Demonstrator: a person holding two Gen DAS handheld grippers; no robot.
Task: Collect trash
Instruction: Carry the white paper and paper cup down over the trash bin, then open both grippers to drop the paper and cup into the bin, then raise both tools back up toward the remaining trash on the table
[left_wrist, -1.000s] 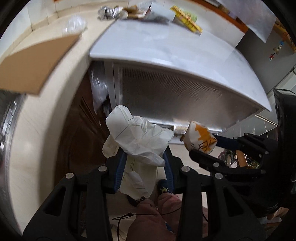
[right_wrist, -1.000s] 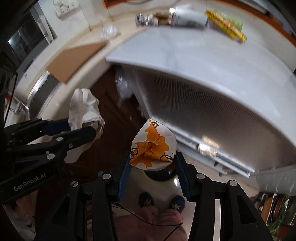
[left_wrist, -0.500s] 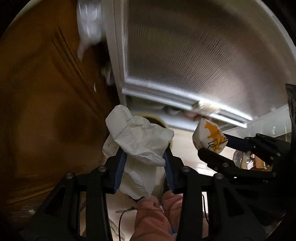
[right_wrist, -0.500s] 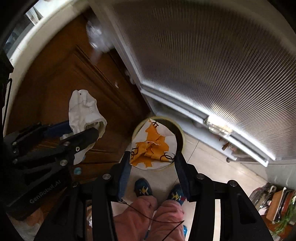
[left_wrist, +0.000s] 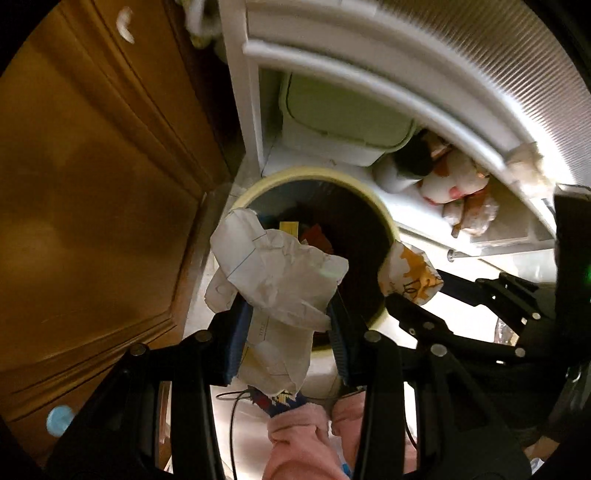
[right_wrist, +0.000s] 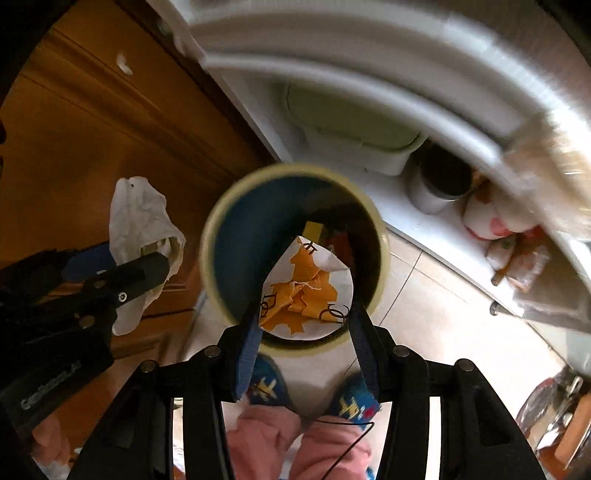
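My left gripper (left_wrist: 286, 317) is shut on a crumpled white paper (left_wrist: 280, 273) and holds it over the near left rim of a round bin (left_wrist: 314, 173). My right gripper (right_wrist: 304, 321) is shut on a crumpled white and orange wrapper (right_wrist: 306, 291), held over the open bin (right_wrist: 295, 171), which has trash inside. The right gripper with its wrapper (left_wrist: 408, 273) shows at the right of the left wrist view. The left gripper with the white paper (right_wrist: 142, 229) shows at the left of the right wrist view.
A brown wooden cabinet (left_wrist: 92, 184) stands to the left of the bin. A white unit with a ribbed front (left_wrist: 461, 85) hangs over a low shelf with a pale green lidded box (left_wrist: 347, 118), a dark can (right_wrist: 439, 181) and bagged items (left_wrist: 458, 184). My feet (right_wrist: 306, 395) are on the tiled floor.
Both grippers have swung down from the countertop to the floor. The bin has come into full view and both held papers are now over its opening.
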